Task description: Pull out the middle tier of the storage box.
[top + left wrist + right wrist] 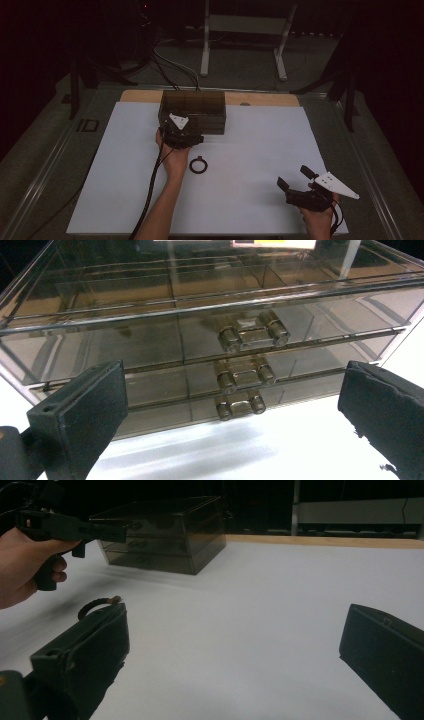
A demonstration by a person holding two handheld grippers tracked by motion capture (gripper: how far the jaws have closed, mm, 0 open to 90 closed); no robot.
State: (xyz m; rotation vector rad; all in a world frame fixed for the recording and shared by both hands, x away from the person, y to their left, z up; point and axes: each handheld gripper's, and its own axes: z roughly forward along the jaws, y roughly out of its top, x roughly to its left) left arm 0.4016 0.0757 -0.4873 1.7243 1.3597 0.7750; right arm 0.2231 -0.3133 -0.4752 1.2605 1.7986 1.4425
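High view: holding the left gripper [183,134] right up against the front of the smoky clear drawer box [194,111] at the far middle of the white sheet [250,165], with the right gripper [295,184] waiting well apart near the sheet's near right corner. Lying between them, closer to the left hand, a small dark ring [198,164], untouched.

Left gripper view: facing the box's stacked drawers head-on, jaws spread wide, nothing between them. Lining up roughly with the three handles, the top handle [254,335], the middle handle [245,374] and the bottom handle [240,404], all sitting in the gap between the jaws but farther ahead, not yet touched. All drawers looking closed.

Right gripper view: jaws likewise spread wide and empty, pointing across the bare sheet, with the ring [98,605] just beyond the left-hand jaw and the box [162,534] farther off, the left hand [25,565] beside it.

Judging the step: approaching a drawer handle for a pull, probably ahead of putting the ring inside. Needing next: choosing one handle, easing forward until it sits between the pads, closing on it squarely, then drawing straight back without dragging the whole box along the sheet.
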